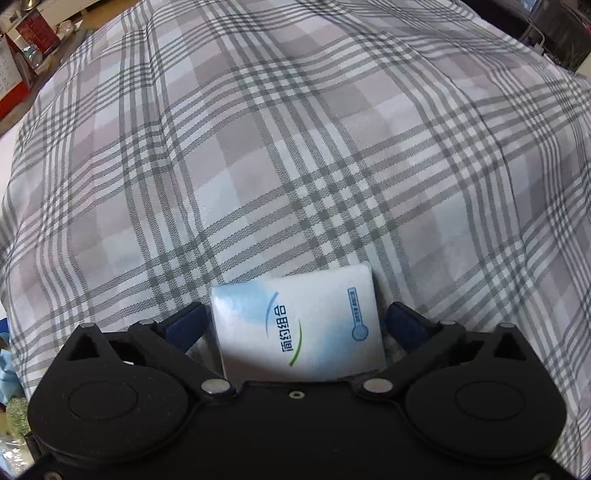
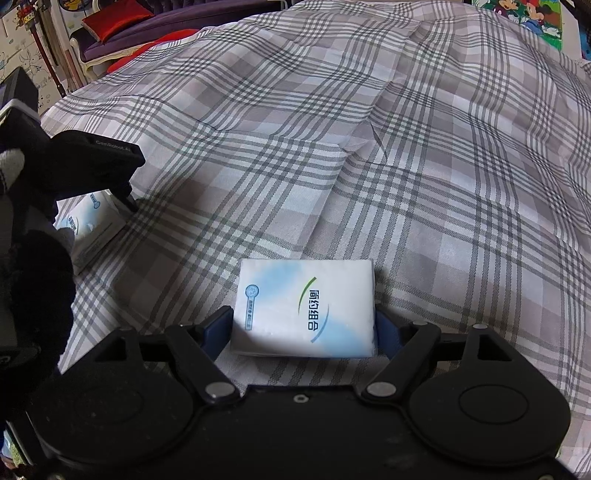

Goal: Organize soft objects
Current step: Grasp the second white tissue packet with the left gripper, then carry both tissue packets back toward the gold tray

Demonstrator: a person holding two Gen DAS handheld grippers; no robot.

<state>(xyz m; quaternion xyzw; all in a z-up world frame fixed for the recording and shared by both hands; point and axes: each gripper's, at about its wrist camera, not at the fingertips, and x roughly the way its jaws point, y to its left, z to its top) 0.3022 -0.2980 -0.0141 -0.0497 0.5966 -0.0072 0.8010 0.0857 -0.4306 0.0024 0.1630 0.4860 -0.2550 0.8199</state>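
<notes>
A white and blue tissue pack (image 1: 297,325) sits between the blue pads of my left gripper (image 1: 295,321), low over the plaid bedspread (image 1: 295,147). The pads flank the pack with small gaps, so the grip looks loose. A second, same-looking tissue pack (image 2: 304,308) sits between the pads of my right gripper (image 2: 304,325), which touch its sides. In the right wrist view the left gripper (image 2: 127,201) shows at far left, held by a gloved hand, over the first pack (image 2: 90,225).
The grey and white plaid bedspread (image 2: 406,166) covers nearly everything, with folds at the upper right. A red cushion (image 2: 114,20) and purple furniture lie beyond the far left edge. Red boxes (image 1: 35,33) stand at the upper left.
</notes>
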